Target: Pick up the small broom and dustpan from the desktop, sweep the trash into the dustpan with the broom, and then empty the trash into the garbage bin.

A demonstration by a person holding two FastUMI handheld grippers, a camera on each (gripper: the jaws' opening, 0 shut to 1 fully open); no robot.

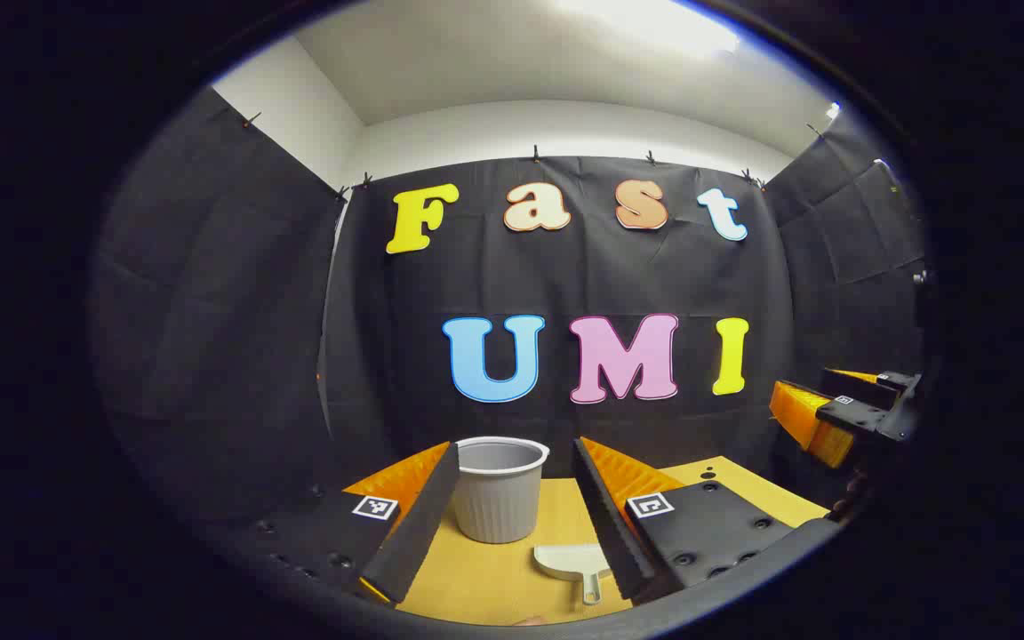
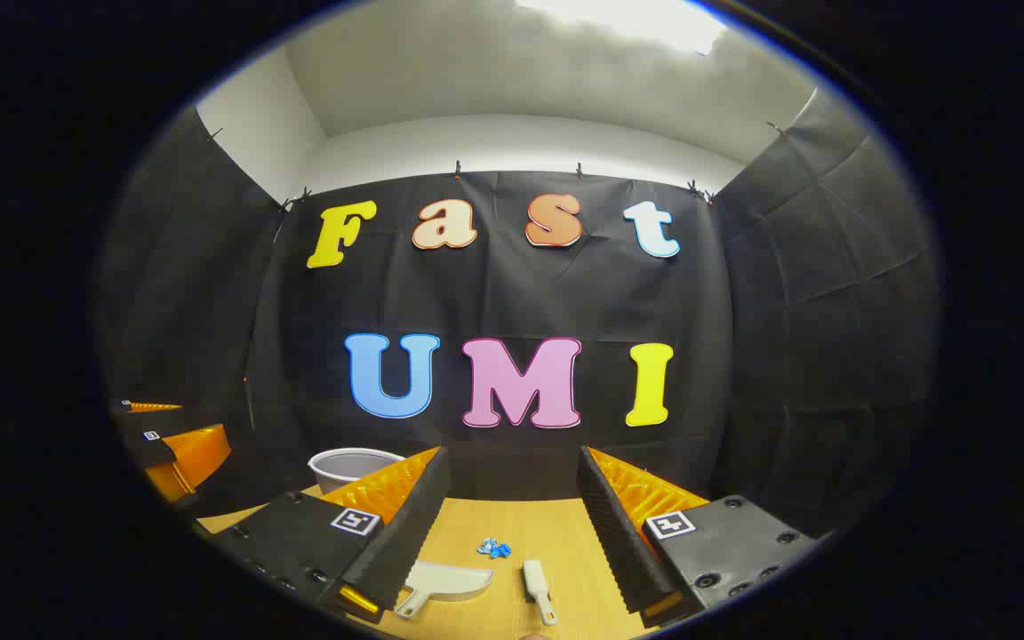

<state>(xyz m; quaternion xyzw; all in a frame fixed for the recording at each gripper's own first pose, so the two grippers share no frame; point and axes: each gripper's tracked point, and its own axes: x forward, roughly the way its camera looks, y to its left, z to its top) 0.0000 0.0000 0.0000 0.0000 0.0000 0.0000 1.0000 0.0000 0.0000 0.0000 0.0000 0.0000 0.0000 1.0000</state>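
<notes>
While the left claw [image 1: 512, 520] and right claw [image 2: 512, 533] are both hanging released above the wooden worktop [image 2: 512, 533], the dustpan [image 2: 445, 582], small broom [image 2: 537, 587] and blue trash [image 2: 494, 548] are lying between the right fingers, the garbage bin [image 2: 348, 467] showing partly hidden behind one finger.

Both grippers [image 1: 512, 524] [image 2: 512, 533] hover, jaws wide apart.
</notes>
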